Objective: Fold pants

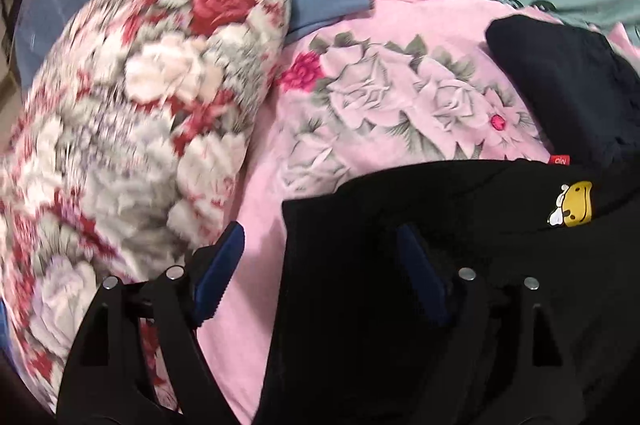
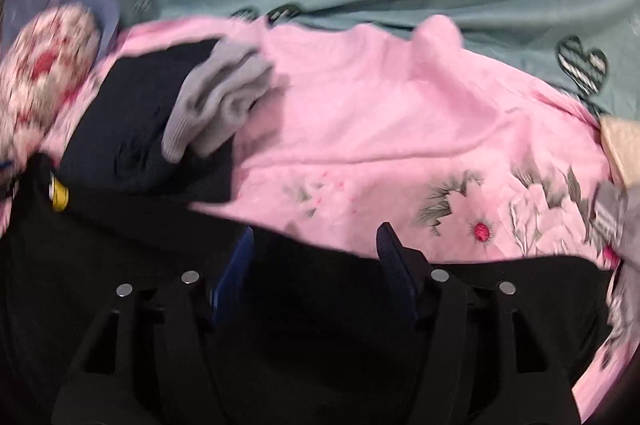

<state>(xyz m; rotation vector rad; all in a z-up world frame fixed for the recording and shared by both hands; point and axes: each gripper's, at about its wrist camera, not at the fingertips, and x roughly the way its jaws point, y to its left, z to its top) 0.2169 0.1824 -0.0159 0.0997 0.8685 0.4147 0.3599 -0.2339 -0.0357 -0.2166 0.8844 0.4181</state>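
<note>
While both grippers are hovering with jaws apart, the left gripper (image 1: pixel 316 265) and right gripper (image 2: pixel 316 257) are gripping nothing; the black pants (image 1: pixel 420 225) are lying beneath them on the pink floral sheet (image 1: pixel 380 93), seemingly awaiting a fold. Beyond, folded dark clothes (image 2: pixel 140 113) are sitting aside.

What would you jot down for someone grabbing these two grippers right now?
Left gripper: open, over the edge of the black pants, nothing pinched.
Right gripper: open, above the pants, nothing pinched.
The pants lie on the pink sheet, yellow badge up. Beyond them sits a dark garment with grey cloth on it.
Done: hard to tell; the pants look partly folded.
Left: regrip and finish folding.
</note>
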